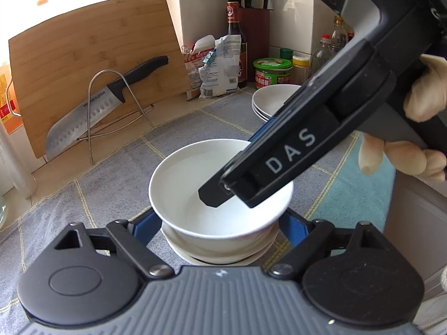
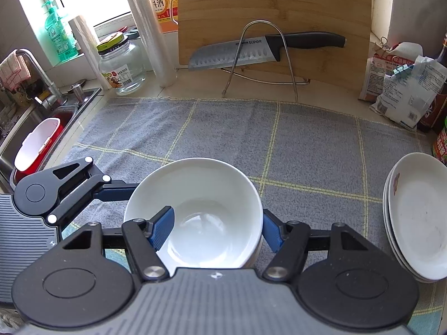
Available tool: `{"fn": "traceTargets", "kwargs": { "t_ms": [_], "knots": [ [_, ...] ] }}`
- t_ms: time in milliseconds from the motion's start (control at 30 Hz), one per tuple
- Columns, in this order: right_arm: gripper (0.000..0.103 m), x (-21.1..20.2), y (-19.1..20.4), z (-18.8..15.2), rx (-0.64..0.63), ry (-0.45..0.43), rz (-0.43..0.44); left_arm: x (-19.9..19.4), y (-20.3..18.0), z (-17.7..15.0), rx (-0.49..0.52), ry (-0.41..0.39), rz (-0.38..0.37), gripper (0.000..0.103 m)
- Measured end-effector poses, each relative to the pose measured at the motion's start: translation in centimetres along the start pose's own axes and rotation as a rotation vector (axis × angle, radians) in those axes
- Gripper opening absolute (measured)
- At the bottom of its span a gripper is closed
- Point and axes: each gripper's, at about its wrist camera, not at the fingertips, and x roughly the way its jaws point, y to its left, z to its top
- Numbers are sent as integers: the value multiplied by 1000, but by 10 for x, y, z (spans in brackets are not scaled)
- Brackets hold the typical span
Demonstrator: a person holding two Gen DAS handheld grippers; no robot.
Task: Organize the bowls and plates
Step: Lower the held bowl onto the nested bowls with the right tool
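Surface: grey checked cloth (image 2: 307, 145) covers the tabletop (image 2: 195, 90) across the middle of both views.
Bowl: white bowl (image 2: 195, 212) at lower centre of both views, seated on a stack of further white bowls (image 1: 220, 251).
Right gripper (image 2: 216, 230): blue fingers (image 2: 163, 230) apart; the left one sits inside the bowl, the right one outside its wall. Contact with the wall cannot be confirmed. In the left wrist view the same unit enters from the upper right, its tip dipping into the bowl.
Left gripper (image 1: 220, 229): fingers apart, one on each side of the bowl stack at lower centre; contact cannot be told.
Plates: stack of white plates (image 2: 416, 217) at the right edge of the right wrist view, apart from the bowl.
Background: bamboo cutting board (image 2: 276, 14) upright at upper centre, knife (image 2: 265, 48) resting on a wire stand (image 2: 262, 58) in front of it.
Left edge: sink (image 2: 42, 117), glass jar (image 2: 123, 67).
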Motion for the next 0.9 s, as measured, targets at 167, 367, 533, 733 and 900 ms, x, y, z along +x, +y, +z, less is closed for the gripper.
{"fn": "traceTargets", "kwargs": {
  "t_ms": [167,367,533,733,900],
  "knots": [
    [72,0,-1,0,5,2,1,2,1,2,2,2,-5,90],
    [72,1,-3,-1,12,-3,-1,3,2,2,6,3,-10,91],
    [72,2,-3,-2,14,2,-4,3,2,3,9,5,-9,92],
    [72,1,-4,-2,15,-1,0,5,0,2,21,11,-5,93],
    [74,1,-4,-4,19,-9,7,5,0,1,15,12,-5,94]
  ]
}}
